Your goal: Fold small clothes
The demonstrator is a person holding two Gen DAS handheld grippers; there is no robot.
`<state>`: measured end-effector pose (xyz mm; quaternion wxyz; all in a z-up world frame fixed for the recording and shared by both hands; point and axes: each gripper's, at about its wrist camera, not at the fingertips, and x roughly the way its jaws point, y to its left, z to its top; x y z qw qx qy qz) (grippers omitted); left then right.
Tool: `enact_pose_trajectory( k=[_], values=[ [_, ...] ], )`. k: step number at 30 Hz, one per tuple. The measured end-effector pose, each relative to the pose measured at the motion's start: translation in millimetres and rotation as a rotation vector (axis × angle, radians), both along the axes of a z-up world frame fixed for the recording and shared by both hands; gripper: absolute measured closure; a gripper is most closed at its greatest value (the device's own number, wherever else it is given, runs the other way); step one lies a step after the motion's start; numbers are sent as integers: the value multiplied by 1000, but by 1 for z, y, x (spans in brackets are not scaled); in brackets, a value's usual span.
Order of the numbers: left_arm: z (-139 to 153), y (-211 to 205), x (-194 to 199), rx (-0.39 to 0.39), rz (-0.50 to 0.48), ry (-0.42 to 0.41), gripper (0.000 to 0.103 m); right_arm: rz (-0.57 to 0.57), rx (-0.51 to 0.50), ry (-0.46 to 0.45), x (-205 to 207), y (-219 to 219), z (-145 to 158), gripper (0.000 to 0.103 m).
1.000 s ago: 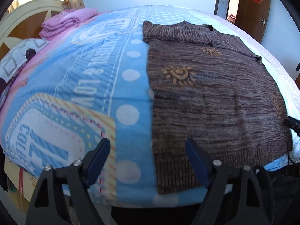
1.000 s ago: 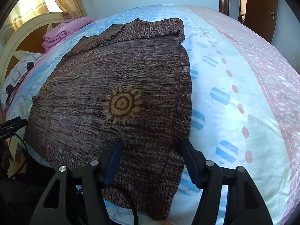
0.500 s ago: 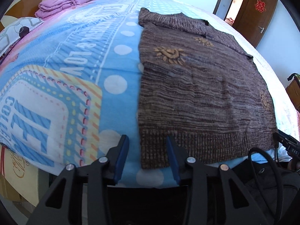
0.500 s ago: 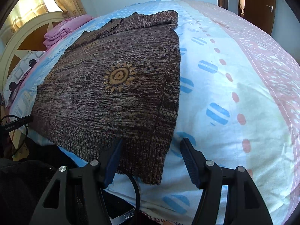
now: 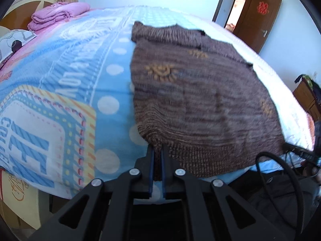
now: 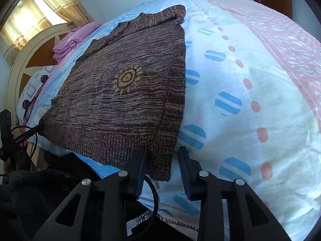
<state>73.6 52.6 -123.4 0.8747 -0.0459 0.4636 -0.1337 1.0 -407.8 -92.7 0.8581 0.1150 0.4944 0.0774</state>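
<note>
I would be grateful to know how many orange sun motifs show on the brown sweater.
3 on the sweater in the left wrist view: one large near its left side, a blurred one by the collar, one faint at the right edge. Folded fabric may hide more.

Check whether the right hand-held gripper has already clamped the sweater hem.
No, the right hand-held gripper is open, its fingers straddling the brown sweater's hem corner.

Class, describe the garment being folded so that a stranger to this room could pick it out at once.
Start at the big bed with the blue, white and pink patterned cover. Spread flat across it lies a brown marled knitted sweater. Unlike the folded pink bedding by the headboard, it bears orange sun motifs, and the left gripper pinches its ribbed hem.
</note>
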Motion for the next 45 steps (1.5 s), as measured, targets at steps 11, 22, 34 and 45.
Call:
enact_pose_trajectory(
  k=[11,22,34,45],
  values=[
    [25,12,8,-84,17,-65,97,-8,254,-161,-6,-22,39,98],
    [76,12,-9,-138,-21,-173,97,14,377,-278,-25,-31,83,99],
    [64,20,4,-181,4,-117,97,-42,394,-267,-7,-43,84,99],
    [96,19,49,-176,21,-228,97,-49,350,-336,42,-40,119,99]
  ],
)
